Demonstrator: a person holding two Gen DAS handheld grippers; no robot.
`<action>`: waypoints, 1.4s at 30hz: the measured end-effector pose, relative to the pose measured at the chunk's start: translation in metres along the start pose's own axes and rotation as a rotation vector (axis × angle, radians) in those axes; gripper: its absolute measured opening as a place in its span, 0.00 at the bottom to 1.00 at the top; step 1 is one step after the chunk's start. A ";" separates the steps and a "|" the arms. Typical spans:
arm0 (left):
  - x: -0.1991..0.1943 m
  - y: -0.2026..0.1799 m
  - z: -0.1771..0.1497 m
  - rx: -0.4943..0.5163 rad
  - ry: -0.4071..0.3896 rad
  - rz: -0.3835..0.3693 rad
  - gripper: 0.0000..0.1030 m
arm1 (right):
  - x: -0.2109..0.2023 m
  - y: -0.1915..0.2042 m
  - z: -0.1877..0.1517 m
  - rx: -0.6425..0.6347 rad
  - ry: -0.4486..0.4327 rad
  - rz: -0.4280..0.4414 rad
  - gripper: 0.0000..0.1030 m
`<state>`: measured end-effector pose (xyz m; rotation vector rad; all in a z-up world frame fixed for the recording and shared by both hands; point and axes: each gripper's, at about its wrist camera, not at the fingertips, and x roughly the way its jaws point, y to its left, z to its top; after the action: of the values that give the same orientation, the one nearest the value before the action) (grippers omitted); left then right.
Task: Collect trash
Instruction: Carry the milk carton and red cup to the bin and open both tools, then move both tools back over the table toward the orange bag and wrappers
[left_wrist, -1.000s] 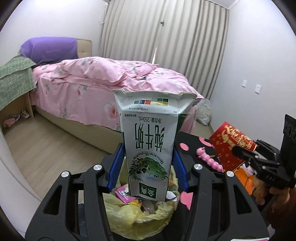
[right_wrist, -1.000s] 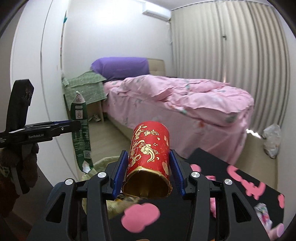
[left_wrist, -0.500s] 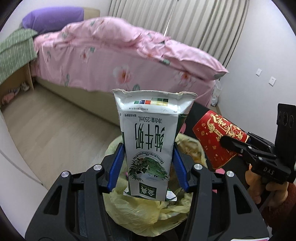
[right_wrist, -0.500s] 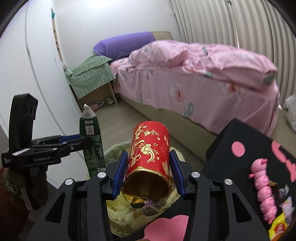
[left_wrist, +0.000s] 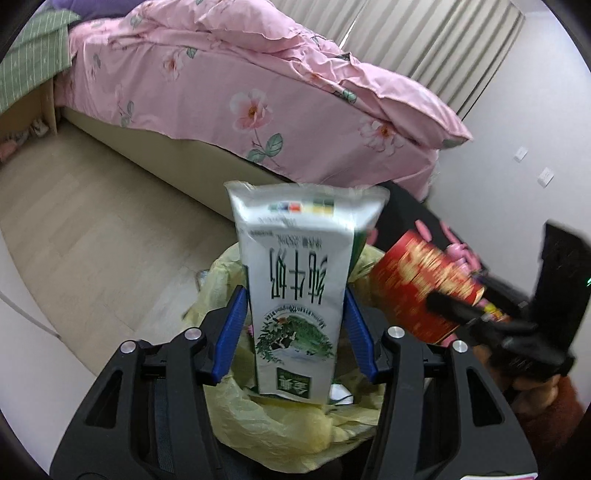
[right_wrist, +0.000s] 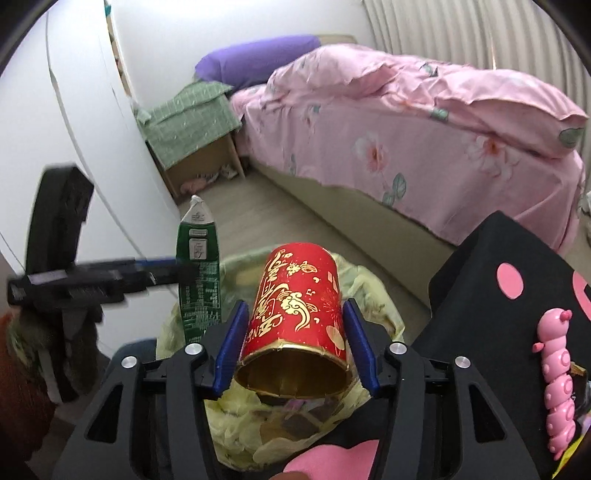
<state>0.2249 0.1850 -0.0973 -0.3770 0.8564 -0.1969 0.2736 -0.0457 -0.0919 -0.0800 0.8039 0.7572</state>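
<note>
The left tongs (left_wrist: 295, 328) were opening, the milk carton (left_wrist: 299, 295) between their blue pads over the yellow-lined bin (left_wrist: 280, 432). The right tongs (right_wrist: 295, 343) were likewise opening around the red cup (right_wrist: 295, 328), above the same bin beside the bench (right_wrist: 517, 295).

A: What's different from a second ago?
B: Both hands have dropped and tipped down over the yellow trash bag (left_wrist: 280, 428); the curtains have slid out of view.
A: And the claws?
B: The left claw (left_wrist: 295, 332) is opening, a gap showing beside the milk carton (left_wrist: 295, 295). The right claw (right_wrist: 293, 341) is opening off the red cup (right_wrist: 295, 317).
</note>
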 end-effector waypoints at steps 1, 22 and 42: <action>-0.003 0.001 0.001 -0.008 -0.002 -0.003 0.60 | 0.001 0.001 -0.001 -0.007 0.007 -0.007 0.52; -0.046 -0.119 -0.002 0.176 -0.221 0.041 0.63 | -0.191 -0.072 -0.060 0.010 -0.196 -0.349 0.56; 0.065 -0.320 -0.078 0.544 0.034 -0.316 0.63 | -0.305 -0.173 -0.215 0.256 -0.166 -0.622 0.59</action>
<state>0.2010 -0.1485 -0.0611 0.0059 0.7380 -0.7137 0.1134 -0.4237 -0.0739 -0.0331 0.6591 0.0691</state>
